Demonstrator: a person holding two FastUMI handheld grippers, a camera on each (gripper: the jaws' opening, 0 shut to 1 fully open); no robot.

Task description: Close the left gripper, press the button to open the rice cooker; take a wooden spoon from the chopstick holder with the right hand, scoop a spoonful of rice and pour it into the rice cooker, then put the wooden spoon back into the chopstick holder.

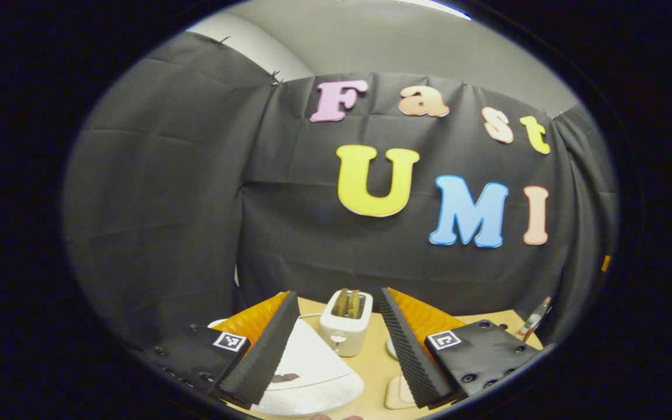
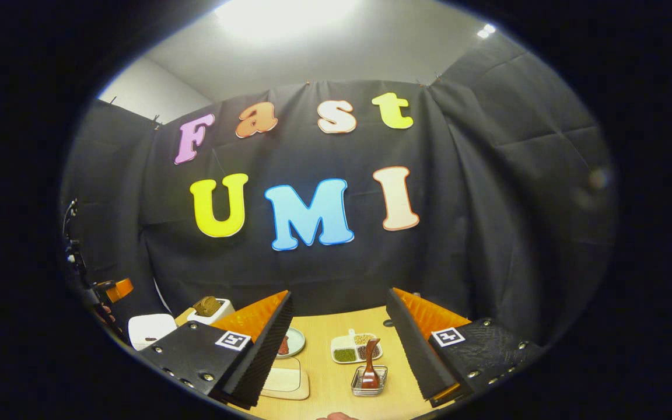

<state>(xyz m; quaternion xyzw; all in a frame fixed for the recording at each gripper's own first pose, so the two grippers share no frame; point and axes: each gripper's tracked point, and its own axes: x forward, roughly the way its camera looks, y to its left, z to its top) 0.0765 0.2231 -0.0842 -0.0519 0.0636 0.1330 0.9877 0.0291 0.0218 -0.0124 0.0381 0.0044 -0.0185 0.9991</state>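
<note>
Left gripper view: the left gripper stands wide open, holding nothing, above the wooden table. The white rice cooker lies just beneath its left finger, lid down; a toaster stands beyond. In the right gripper view, the right gripper is likewise spread and empty. Ahead of it, near, the wooden spoon stands in the chopstick holder; a divided dish lies farther.
</note>
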